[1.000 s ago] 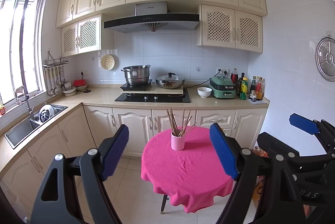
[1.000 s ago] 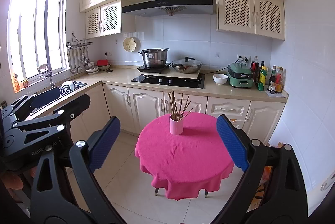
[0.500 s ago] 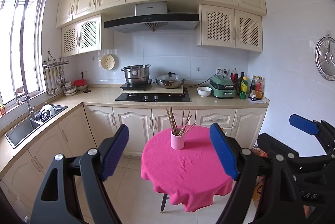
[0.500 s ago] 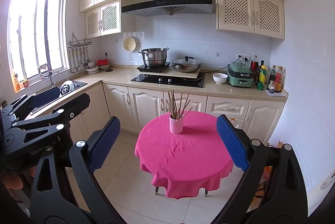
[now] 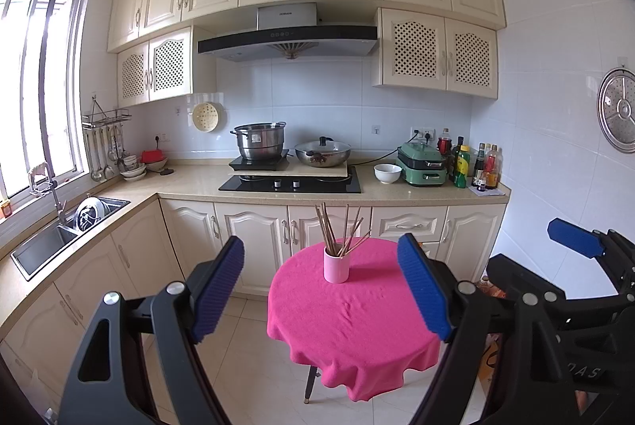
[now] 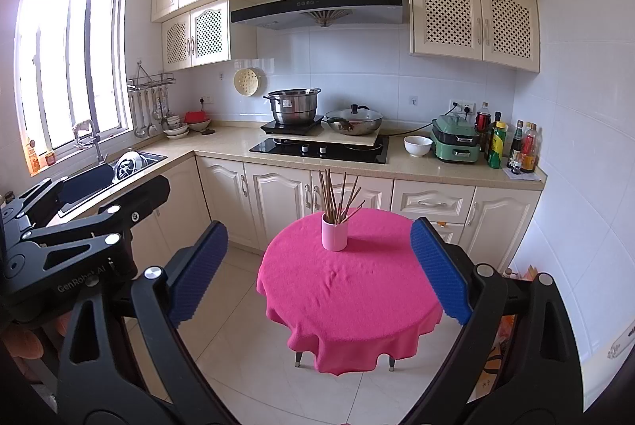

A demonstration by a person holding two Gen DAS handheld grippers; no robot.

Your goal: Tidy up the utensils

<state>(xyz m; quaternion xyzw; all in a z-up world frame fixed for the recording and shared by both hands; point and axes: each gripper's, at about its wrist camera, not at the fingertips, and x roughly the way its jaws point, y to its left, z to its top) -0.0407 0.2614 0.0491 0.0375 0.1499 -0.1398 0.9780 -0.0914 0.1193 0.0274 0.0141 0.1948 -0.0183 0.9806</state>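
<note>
A pink cup (image 5: 336, 268) (image 6: 334, 235) stands on a small round table with a pink cloth (image 5: 357, 322) (image 6: 353, 290). Several brown chopsticks (image 5: 337, 230) (image 6: 337, 199) stand in the cup and lean outward. My left gripper (image 5: 321, 290) is open and empty, well short of the table. My right gripper (image 6: 317, 270) is open and empty, also well short of the table. The right gripper also shows at the right edge of the left wrist view (image 5: 571, 238), and the left gripper at the left edge of the right wrist view (image 6: 79, 187).
An L-shaped counter (image 5: 190, 183) runs behind the table with a hob (image 5: 291, 183), steel pot (image 5: 260, 141), wok (image 5: 322, 152), white bowl (image 5: 387, 173), green cooker (image 5: 422, 163) and bottles (image 5: 476, 163). A sink (image 5: 59, 238) is at left. The floor is tiled (image 6: 246, 345).
Both views have shifted very slightly; the table and cup sit almost where they were. Both grippers stay open.
</note>
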